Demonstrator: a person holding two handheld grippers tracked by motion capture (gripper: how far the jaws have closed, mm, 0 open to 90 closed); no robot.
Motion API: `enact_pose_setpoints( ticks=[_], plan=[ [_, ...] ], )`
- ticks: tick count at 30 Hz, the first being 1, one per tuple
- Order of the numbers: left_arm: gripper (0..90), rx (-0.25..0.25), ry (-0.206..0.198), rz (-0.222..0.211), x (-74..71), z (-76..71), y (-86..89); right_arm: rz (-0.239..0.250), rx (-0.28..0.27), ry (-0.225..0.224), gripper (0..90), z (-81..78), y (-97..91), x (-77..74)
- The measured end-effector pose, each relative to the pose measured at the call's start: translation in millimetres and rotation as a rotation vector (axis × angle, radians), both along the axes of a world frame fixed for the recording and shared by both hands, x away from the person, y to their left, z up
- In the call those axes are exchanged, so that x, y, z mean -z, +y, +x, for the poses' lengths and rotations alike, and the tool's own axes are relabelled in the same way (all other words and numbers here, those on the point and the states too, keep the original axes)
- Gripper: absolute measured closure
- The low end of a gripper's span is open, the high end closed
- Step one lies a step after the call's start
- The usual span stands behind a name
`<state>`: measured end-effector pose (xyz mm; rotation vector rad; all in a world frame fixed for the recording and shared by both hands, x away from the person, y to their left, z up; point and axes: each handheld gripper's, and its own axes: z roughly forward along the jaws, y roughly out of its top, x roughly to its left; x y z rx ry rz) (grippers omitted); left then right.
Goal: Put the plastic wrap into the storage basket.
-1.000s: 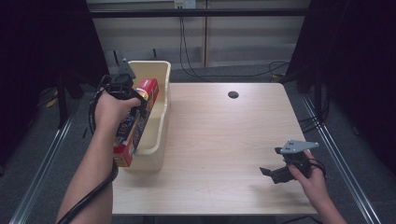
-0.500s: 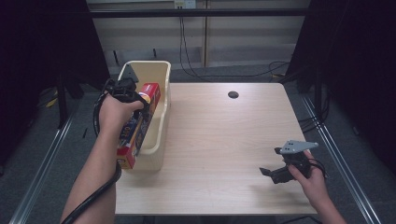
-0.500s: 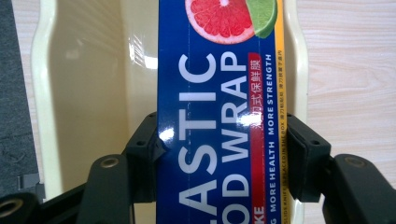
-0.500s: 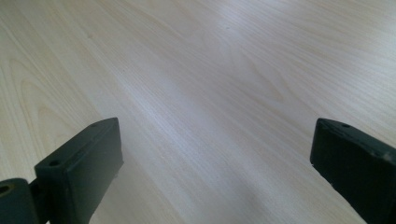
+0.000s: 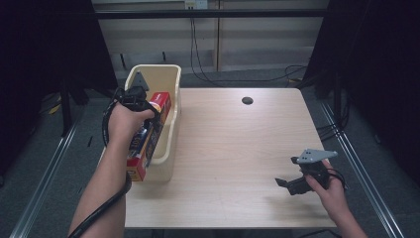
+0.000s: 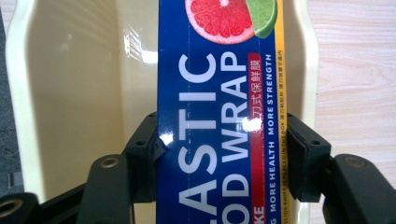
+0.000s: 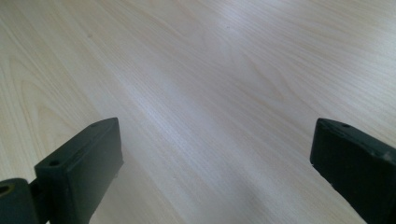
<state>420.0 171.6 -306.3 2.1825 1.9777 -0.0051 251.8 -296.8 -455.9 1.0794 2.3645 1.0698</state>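
1. High view: the left gripper clamps the plastic wrap box over the cream bin, at the table's nine o'clock edge.
2. Left gripper view: black pads press the box's lettered sides.
3. The right gripper rests at four o'clock, jaws wide, nothing between.

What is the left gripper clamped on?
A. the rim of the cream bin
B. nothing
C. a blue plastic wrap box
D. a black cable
C: the left gripper has its jaws pressed on both sides of the plastic wrap box, over the cream bin.
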Motion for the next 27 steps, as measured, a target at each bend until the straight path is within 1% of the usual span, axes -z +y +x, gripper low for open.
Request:
enact_pose_setpoints(
  ticks=[2, 7, 10, 13, 16, 18, 19, 21, 22, 23, 24, 26, 27],
  plan=[
    [40.7, -0.003, 0.004, 0.004, 1.9, 0.3, 0.4, 0.000, 0.001, -0.001, 2.2, -0.1, -0.1, 0.1],
    [40.6, -0.006, 0.019, -0.007, 6.0, 0.9, 1.2, -0.002, 0.002, 0.000, 2.2, 0.2, -0.1, 0.4],
    [40.6, 0.000, 0.024, -0.006, 7.2, 2.0, 2.4, -0.002, 0.000, 0.002, 2.2, 0.2, 0.2, 0.7],
    [40.6, -0.008, 0.026, -0.008, 8.2, 2.7, 3.0, 0.000, 0.000, 0.003, 2.2, 0.2, 0.0, 0.6],
    [40.5, -0.014, 0.036, -0.020, 10.1, 4.4, 4.0, -0.001, 0.001, 0.002, 2.2, 0.2, -0.1, 0.6],
    [40.4, -0.015, 0.041, -0.020, 11.9, 6.0, 4.8, -0.008, 0.004, -0.003, 2.2, 0.0, 0.2, 0.8],
    [40.4, -0.025, 0.040, -0.015, 12.9, 6.9, 4.7, -0.008, 0.004, -0.002, 2.2, 0.0, 0.2, 0.8],
    [40.4, -0.021, 0.052, -0.025, 15.1, 8.4, 5.4, -0.008, 0.004, -0.002, 2.2, 0.0, 0.2, 0.9],
    [40.3, -0.022, 0.047, -0.020, 16.6, 8.8, 5.3, -0.007, 0.002, -0.001, 2.2, 0.1, 0.2, 1.1],
    [40.3, -0.024, 0.058, -0.031, 17.1, 9.6, 5.6, -0.007, 0.002, -0.001, 2.2, 0.1, 0.2, 1.2],
    [40.2, -0.027, 0.060, -0.038, 18.3, 10.1, 5.8, -0.006, 0.002, 0.001, 2.2, 0.2, 0.1, 1.4],
    [40.1, -0.032, 0.064, -0.036, 20.5, 11.5, 7.1, -0.007, 0.000, 0.003, 2.2, 0.6, 0.1, 2.2],
    [40.1, -0.033, 0.073, -0.039, 21.4, 12.1, 8.0, -0.012, 0.003, 0.003, 2.2, 0.6, 0.1, 2.5]
  ],
)
